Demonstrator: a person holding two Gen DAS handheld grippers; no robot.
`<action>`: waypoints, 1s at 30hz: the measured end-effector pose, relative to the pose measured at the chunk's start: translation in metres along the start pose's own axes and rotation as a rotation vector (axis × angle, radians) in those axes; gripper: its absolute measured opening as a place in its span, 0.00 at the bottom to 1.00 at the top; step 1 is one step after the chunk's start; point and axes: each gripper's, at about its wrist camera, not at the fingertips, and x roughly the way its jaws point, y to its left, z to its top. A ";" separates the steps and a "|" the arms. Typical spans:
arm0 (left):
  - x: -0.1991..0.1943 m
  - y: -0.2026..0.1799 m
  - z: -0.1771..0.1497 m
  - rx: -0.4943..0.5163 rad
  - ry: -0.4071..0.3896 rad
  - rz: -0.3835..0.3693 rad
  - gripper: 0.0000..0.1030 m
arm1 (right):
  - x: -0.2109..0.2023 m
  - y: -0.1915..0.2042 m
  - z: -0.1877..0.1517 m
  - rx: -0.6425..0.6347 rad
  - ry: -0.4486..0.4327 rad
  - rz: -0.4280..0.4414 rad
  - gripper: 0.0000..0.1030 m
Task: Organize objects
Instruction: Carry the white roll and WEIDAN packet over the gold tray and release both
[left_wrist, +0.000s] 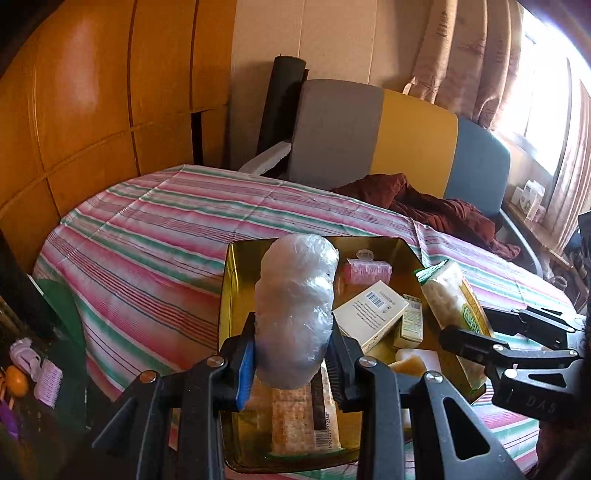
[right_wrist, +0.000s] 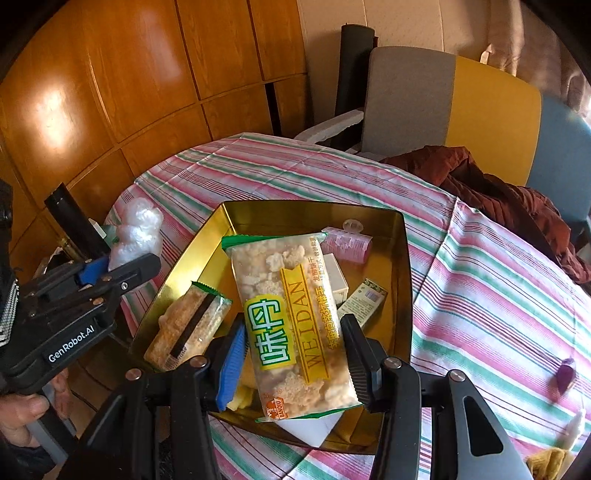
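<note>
1. Holding both items over the gold tray (right_wrist: 400, 258), your right gripper (right_wrist: 293, 360) clamps the cracker packet (right_wrist: 291, 314), long axis running away from you.
2. Your left gripper (left_wrist: 293, 354) pinches the plastic-wrapped bundle (left_wrist: 297, 306) upright at the tray's left side.

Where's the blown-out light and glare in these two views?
Left wrist: window at upper right is blown out, curtain detail washed; soft sheen on the wood panels. Right wrist: no window in frame, bright glare patch on the wood panels, reflections inside the gold tin. Both: fisheye bends the edges.
</note>
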 end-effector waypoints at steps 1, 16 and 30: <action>0.001 0.003 0.001 -0.008 0.001 -0.007 0.31 | 0.001 0.000 0.001 0.003 0.000 0.005 0.49; 0.024 0.018 0.018 -0.041 0.027 -0.026 0.32 | 0.018 -0.014 0.019 0.043 0.015 0.025 0.49; 0.050 0.017 0.034 -0.040 0.031 -0.005 0.56 | 0.047 -0.061 0.034 0.174 0.020 -0.025 0.99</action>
